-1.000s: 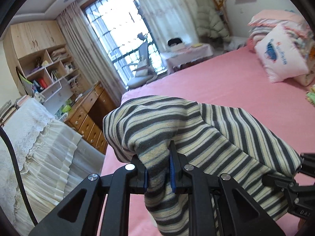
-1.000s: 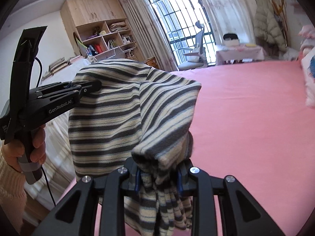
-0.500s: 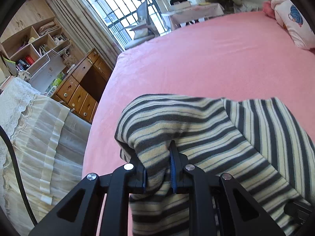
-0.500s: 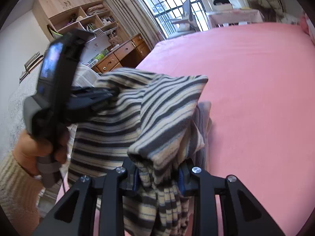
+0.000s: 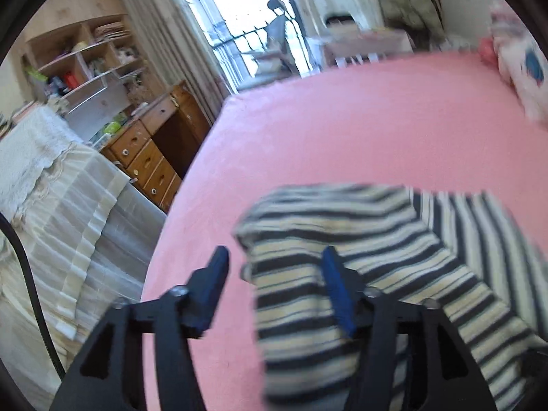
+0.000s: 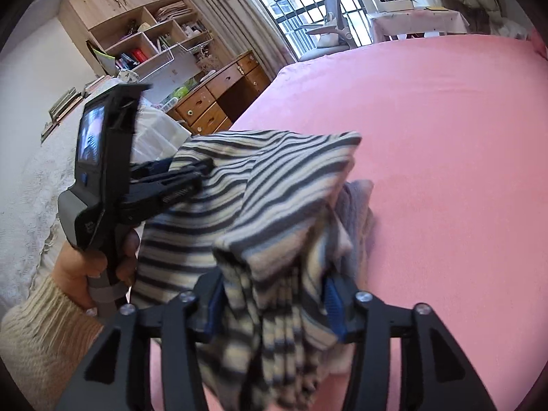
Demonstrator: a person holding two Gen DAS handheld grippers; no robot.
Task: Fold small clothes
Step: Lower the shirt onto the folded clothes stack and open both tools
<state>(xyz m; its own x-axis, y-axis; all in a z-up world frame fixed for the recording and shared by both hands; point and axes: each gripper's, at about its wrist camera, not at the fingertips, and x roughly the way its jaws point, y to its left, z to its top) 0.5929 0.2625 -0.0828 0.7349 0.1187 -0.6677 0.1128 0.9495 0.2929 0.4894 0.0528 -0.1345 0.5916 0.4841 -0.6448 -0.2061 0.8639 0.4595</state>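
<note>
A small cream and dark grey striped garment (image 5: 359, 257) lies bunched on the pink bed (image 5: 342, 130) near its left edge. My left gripper (image 5: 275, 270) is open, its jaws spread wide, with a fold of the garment lying loose between them. In the right wrist view the garment (image 6: 260, 198) is draped in front of my right gripper (image 6: 274, 294), whose jaws are spread apart with cloth hanging loosely between them. The left gripper also shows in the right wrist view (image 6: 185, 174) at the garment's left corner. A grey cloth (image 6: 356, 202) peeks from under the garment.
The bed's left edge drops to a lace-covered piece (image 5: 51, 205) and a wooden drawer desk (image 5: 154, 150). Shelves (image 6: 147, 44) stand behind. A white printed pillow (image 5: 524, 78) sits at the far right. A window, chair and small table lie beyond the bed.
Both grippers have opened and released the striped garment. It has come down from being held up in the air onto the bed.
</note>
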